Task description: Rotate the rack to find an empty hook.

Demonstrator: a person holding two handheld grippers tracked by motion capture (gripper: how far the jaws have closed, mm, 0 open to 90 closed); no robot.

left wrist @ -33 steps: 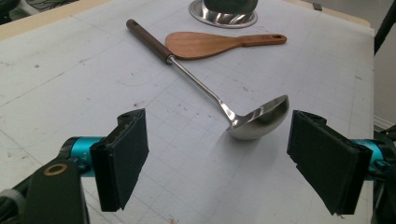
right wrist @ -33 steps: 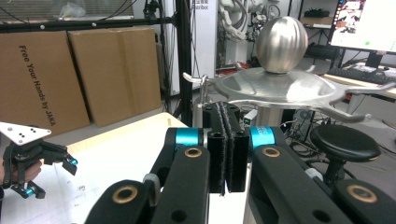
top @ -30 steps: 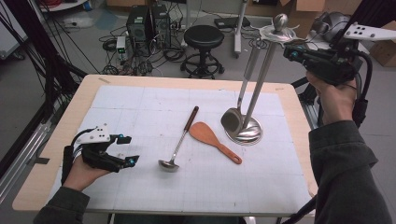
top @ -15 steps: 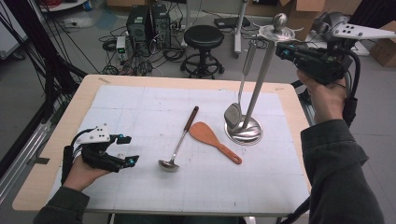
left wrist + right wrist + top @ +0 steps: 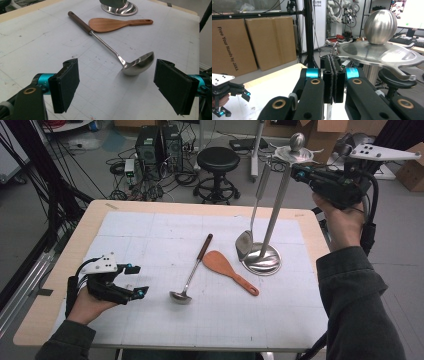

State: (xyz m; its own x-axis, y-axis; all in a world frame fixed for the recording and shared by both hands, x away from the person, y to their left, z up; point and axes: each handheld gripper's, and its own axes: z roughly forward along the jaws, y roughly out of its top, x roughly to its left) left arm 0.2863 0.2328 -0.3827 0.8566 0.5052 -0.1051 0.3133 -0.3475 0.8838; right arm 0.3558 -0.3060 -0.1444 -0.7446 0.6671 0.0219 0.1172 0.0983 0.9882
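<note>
Lower left of the high view, the left gripper rests on the bench, fingers wide apart, empty, facing the ladle. Upper right, the right gripper has its fingers pressed together, empty, beside the stand's top disc.

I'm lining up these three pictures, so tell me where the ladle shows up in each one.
High view: the ladle lies mid-table, bowl toward the person, handle slanting up and right.
Left gripper view: ladle with its bowl at centre right between the open jaws, handle running to the upper left.
Right gripper view: not in it.
Shared landmark: the rack, its base at top of the left gripper view, its ball top in the right gripper view.
</note>
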